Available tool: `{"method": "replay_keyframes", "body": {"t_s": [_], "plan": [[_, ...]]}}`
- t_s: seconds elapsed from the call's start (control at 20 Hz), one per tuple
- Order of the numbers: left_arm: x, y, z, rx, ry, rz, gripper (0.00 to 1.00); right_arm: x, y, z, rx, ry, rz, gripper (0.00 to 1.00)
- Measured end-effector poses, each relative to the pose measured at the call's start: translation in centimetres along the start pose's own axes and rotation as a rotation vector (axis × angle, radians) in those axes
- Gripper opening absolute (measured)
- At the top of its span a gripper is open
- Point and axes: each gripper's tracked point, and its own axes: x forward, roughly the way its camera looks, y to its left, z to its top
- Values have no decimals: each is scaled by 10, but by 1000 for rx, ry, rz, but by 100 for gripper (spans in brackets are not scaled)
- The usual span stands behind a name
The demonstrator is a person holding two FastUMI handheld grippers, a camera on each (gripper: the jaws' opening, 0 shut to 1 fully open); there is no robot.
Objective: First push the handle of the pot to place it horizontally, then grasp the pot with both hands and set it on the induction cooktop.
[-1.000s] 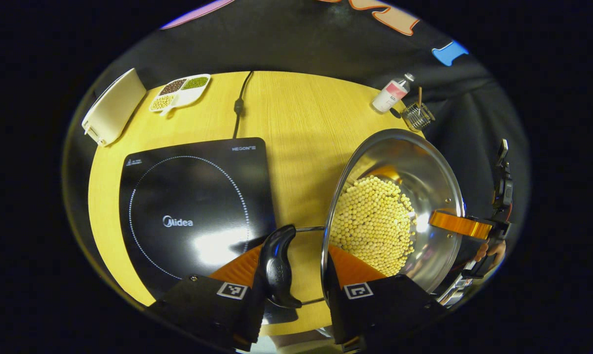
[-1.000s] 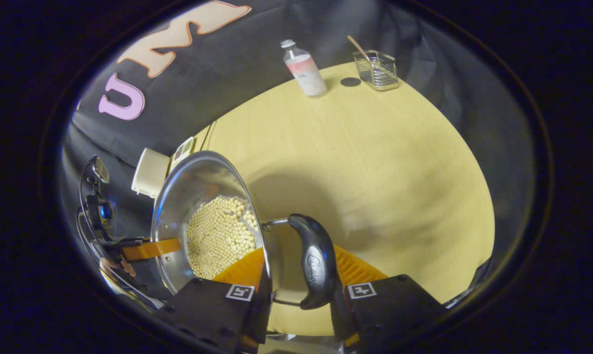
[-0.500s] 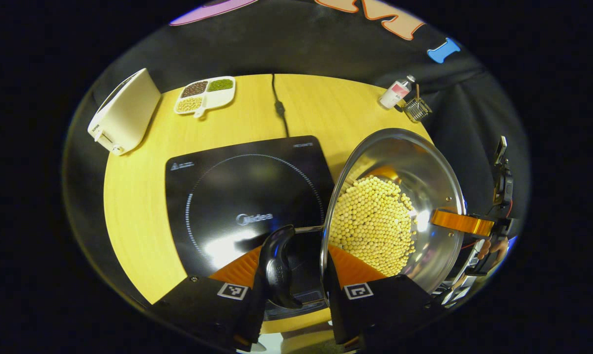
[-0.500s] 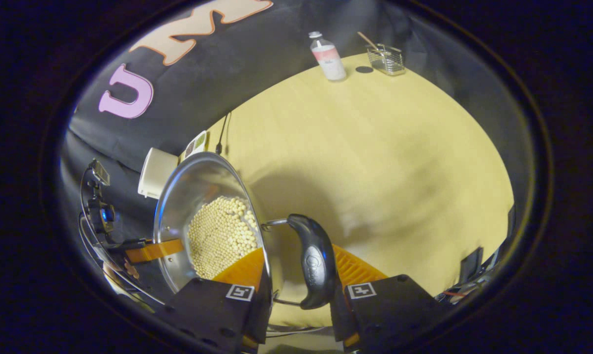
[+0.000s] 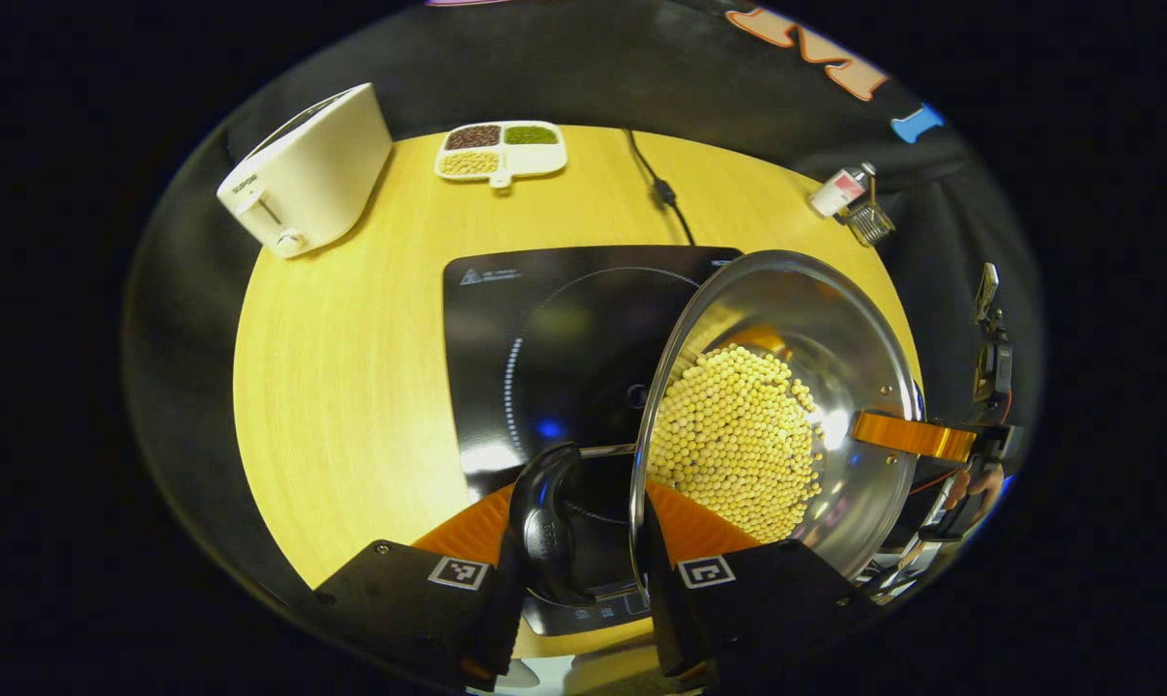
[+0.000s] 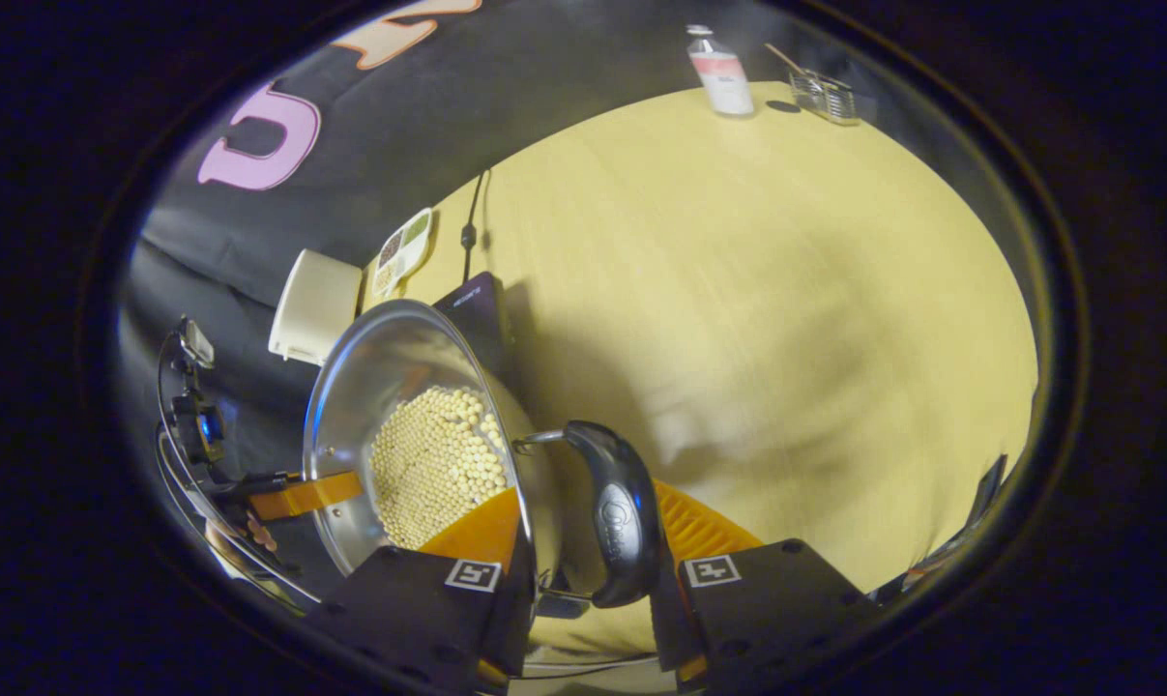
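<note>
A steel pot (image 5: 839,338) full of pale beans hangs in the air, held from both sides. My left gripper (image 5: 583,532) is shut on its black side handle (image 5: 544,522), one finger inside the rim and one outside the handle. In the right gripper view the pot (image 6: 370,372) sits left of centre, and my right gripper (image 6: 588,541) is shut the same way on the opposite black handle (image 6: 617,517). The black induction cooktop (image 5: 544,338) lies on the table below and left of the pot, which hides its right part. A corner of the cooktop (image 6: 481,309) peeks out behind the pot.
On the round wooden table (image 5: 351,367), a white toaster (image 5: 303,179) and a divided dish of beans (image 5: 501,150) stand at the far left. The cooktop's cord (image 5: 656,184) runs to the back. A bottle (image 6: 721,72) and a wire basket (image 6: 825,92) stand at the far edge.
Both grippers have carried the pot sideways across the table. The cooktop, earlier off to the left, now lies partly under the pot. The grips have not changed.
</note>
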Motion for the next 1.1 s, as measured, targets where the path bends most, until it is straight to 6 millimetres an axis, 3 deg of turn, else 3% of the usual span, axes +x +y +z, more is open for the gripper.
{"method": "replay_keyframes", "body": {"t_s": [0.45,1.0,1.05,1.1], "plan": [[3,38,19,-12,-35,35,57,28,36,18,-29,-9,7,46],[0,44,24,2,-60,52,61,31,40,24,-54,-60,8,48],[0,44,23,-3,-59,52,61,29,41,25,-55,-65,9,58],[0,44,22,-10,-61,52,63,29,46,28,-49,-71,32,51]]}}
